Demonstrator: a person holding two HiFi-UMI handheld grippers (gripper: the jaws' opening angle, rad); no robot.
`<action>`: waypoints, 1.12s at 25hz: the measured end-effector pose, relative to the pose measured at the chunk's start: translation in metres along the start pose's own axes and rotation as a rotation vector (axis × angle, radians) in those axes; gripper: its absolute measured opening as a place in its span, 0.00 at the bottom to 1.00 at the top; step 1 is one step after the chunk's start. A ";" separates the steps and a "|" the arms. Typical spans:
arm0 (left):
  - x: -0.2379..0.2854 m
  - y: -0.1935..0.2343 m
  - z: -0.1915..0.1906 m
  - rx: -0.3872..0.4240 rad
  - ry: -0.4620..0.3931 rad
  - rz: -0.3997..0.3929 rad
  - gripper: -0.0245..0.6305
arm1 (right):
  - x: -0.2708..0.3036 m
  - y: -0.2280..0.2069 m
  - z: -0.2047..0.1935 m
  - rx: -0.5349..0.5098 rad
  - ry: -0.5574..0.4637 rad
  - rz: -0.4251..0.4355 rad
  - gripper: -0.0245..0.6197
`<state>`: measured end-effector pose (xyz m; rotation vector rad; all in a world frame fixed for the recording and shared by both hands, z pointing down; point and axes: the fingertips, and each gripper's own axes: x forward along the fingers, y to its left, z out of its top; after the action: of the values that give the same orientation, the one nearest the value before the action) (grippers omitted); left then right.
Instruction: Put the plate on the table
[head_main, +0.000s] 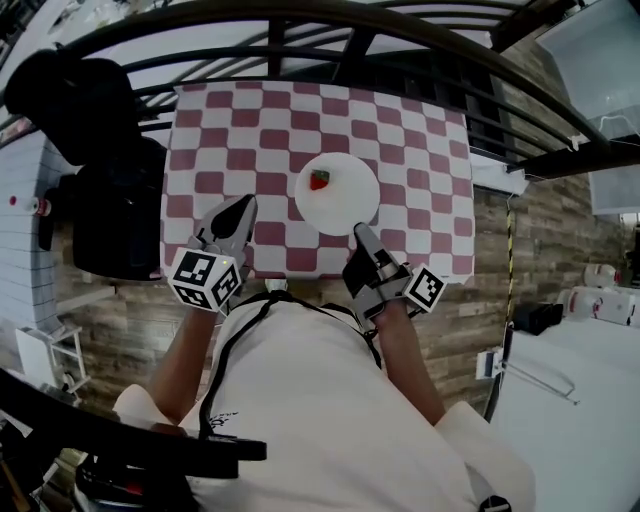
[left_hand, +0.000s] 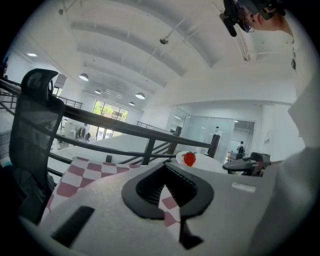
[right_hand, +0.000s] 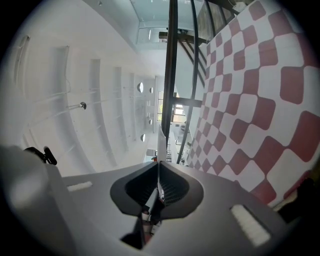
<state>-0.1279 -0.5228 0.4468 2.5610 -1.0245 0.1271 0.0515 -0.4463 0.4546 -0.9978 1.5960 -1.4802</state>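
Pinching the near right rim of the white plate (head_main: 348, 205), your right gripper (head_main: 358, 233) has its jaws pressed together on that thin edge. In the right gripper view, the rim (right_hand: 161, 142) runs as a narrow white strip straight out from between the dark pads (right_hand: 170, 187). The plate sits over the middle of the red-and-white checked cloth (head_main: 240, 130) that covers the table, a little toward your side. From the head view you cannot tell whether it lies flat on the cloth or hangs just above it. A strawberry (head_main: 319, 180) rests on the plate's left part, well clear of the grip.

Your left gripper (head_main: 243, 206) hovers over the cloth to the left of the plate, near it but apart. Its jaws meet at the tips and hold nothing; through the gap behind them only checked cloth shows. From the left gripper view, the plate (left_hand: 206, 162) and its strawberry (left_hand: 189, 159) show just past those tips. A black chair (head_main: 100, 180) stands off the table's left side.
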 end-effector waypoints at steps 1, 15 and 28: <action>0.003 0.006 0.001 0.000 0.002 -0.007 0.04 | 0.006 0.000 0.000 -0.003 -0.004 0.000 0.07; 0.031 0.035 0.000 -0.042 0.003 -0.017 0.04 | 0.051 -0.007 0.003 -0.015 0.011 -0.023 0.07; 0.067 0.070 -0.003 -0.081 -0.005 0.095 0.04 | 0.130 -0.049 0.054 -0.020 0.105 -0.023 0.06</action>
<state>-0.1267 -0.6116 0.4866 2.4420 -1.1304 0.1029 0.0470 -0.5888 0.4983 -0.9668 1.6818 -1.5577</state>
